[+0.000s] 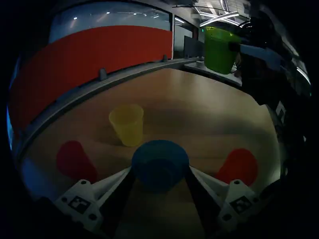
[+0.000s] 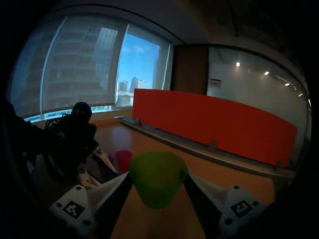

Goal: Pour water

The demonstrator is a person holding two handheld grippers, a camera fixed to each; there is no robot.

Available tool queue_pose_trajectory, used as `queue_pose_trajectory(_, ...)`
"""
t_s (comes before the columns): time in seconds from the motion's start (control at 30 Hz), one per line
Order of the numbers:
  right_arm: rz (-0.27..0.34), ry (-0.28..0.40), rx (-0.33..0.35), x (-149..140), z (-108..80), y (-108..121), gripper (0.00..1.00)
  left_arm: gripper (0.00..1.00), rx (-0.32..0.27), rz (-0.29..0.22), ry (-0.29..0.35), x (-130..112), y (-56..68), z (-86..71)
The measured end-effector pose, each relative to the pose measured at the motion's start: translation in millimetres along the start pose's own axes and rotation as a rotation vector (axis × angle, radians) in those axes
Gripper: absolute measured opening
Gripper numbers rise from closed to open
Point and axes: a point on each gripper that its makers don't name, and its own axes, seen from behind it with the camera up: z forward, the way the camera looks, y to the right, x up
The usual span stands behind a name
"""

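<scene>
Left gripper view, left to right: a red cup (image 1: 73, 159), a yellow cup (image 1: 127, 124) upright on the wooden table (image 1: 191, 103), the blue cup (image 1: 159, 161) clamped between both fingers of the left gripper (image 1: 159, 175), a second red cup (image 1: 239, 166), and, raised at upper right, the green cup (image 1: 218, 49). Right gripper view: the right gripper (image 2: 158, 181) grips the green cup on both sides, above the wooden table, with the red partition (image 2: 223, 123) beyond.
</scene>
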Motion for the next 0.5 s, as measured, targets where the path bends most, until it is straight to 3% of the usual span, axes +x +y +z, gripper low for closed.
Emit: queue_pose_trajectory(0.5, 0.017, 0.017, 0.003, 8, -1.9, -2, 0.91, 0.84, 0.017, -0.013, 0.131, 29, -1.8, -33.9)
